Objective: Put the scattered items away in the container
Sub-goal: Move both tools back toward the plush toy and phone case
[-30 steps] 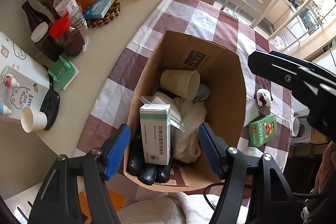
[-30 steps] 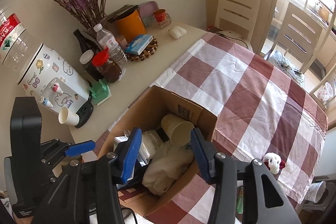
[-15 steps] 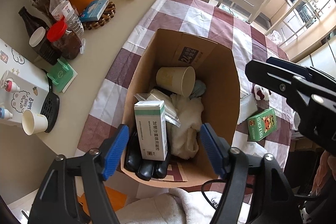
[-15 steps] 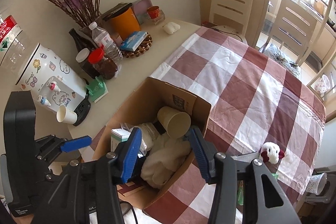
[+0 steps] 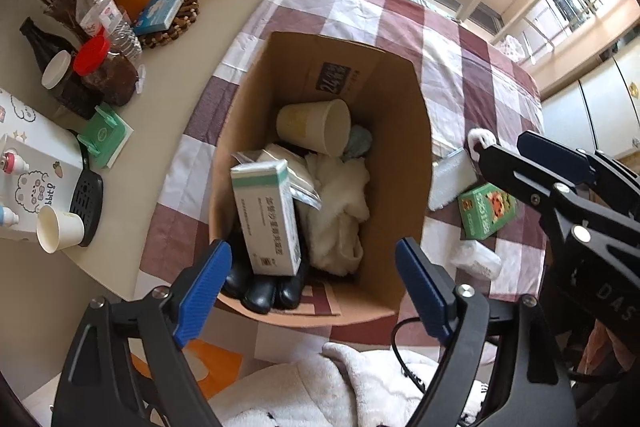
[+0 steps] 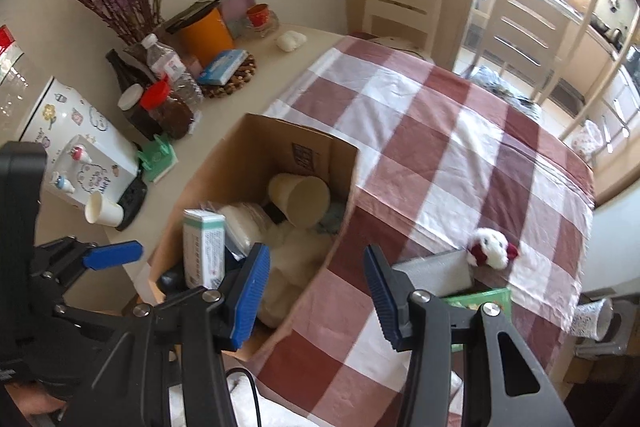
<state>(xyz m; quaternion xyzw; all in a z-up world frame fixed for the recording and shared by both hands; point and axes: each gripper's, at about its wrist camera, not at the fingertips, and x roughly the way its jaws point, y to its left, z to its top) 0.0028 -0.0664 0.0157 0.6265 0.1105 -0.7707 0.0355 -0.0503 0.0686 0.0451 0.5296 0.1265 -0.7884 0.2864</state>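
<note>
L gripper [image 5: 308,283] over the box [image 5: 404,155], jaws opening, nothing between. R gripper [image 6: 316,291] open, empty, near box's right wall; toy [image 6: 491,250] far right.

Table [image 6: 256,111] w/ checked cloth [image 6: 440,155], cardboard box [image 6: 224,171], plush toy [image 6: 494,251], green box [image 5: 486,213]

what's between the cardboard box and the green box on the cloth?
A flat grey item lies between the cardboard box and the green box, against the box's outer wall; the left wrist view shows it best.
</note>
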